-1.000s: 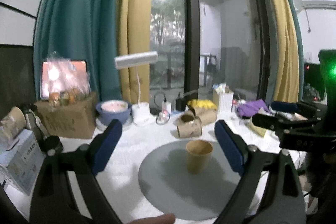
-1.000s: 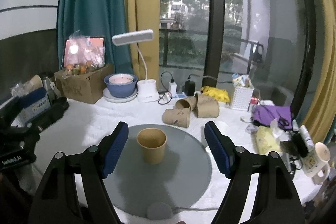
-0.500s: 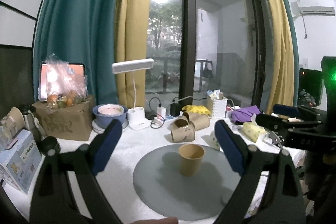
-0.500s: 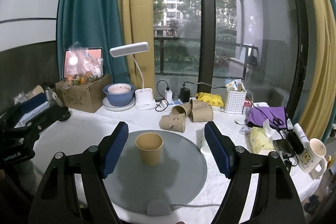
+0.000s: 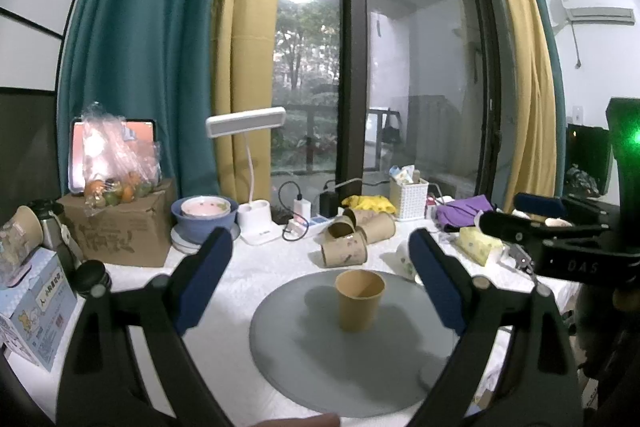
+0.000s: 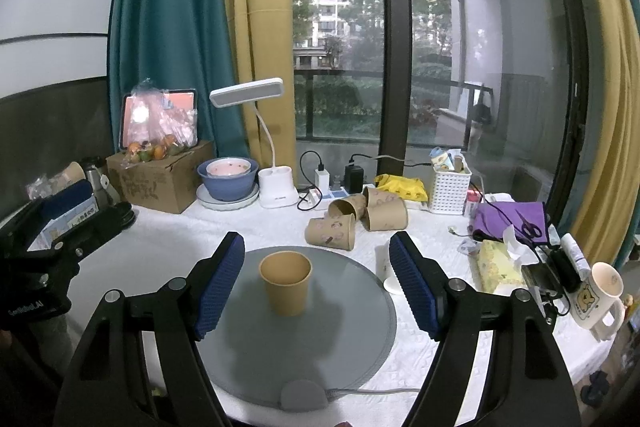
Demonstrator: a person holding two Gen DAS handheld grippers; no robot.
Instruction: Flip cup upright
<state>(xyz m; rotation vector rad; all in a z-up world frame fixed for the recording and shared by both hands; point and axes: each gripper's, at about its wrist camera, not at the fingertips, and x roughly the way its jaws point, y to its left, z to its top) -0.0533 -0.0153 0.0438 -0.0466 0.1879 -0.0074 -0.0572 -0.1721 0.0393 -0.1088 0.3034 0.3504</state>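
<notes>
We see the cup point(image 6: 285, 283) standing upright, mouth up, on the grey round mat point(image 6: 360, 327) in the middle of the white-covered table point(image 6: 168, 239), its brown paper wall free of any contact. Our right gripper point(image 6: 317, 281) is held back from it with its jaws spread wide, the blue pads point(image 6: 220, 285) well apart on either side of the cup and gripping nothing. Our left gripper point(image 5: 320, 277) is likewise wide open and empty, its blue pads point(image 5: 436, 283) flanking the cup point(image 5: 359, 300) from a distance (in that view the cup sits a little right of centre on the mat point(image 5: 304, 355)). Behind the mat, a cluster of similar paper cups point(image 6: 356, 217) lies on its side, just beside a white power strip point(image 6: 320, 195). Further back stand a white desk lamp point(image 6: 264, 131), a blue bowl point(image 6: 227, 179) with a pink bowl nested in it, and a cardboard box point(image 6: 160, 179) topped with a bag of fruit. To the right we make out a white mesh basket point(image 6: 450, 187), a purple cloth point(image 6: 508, 219), a yellow tissue pack point(image 6: 498, 265) and a bear-printed mug point(image 6: 598, 295).
</notes>
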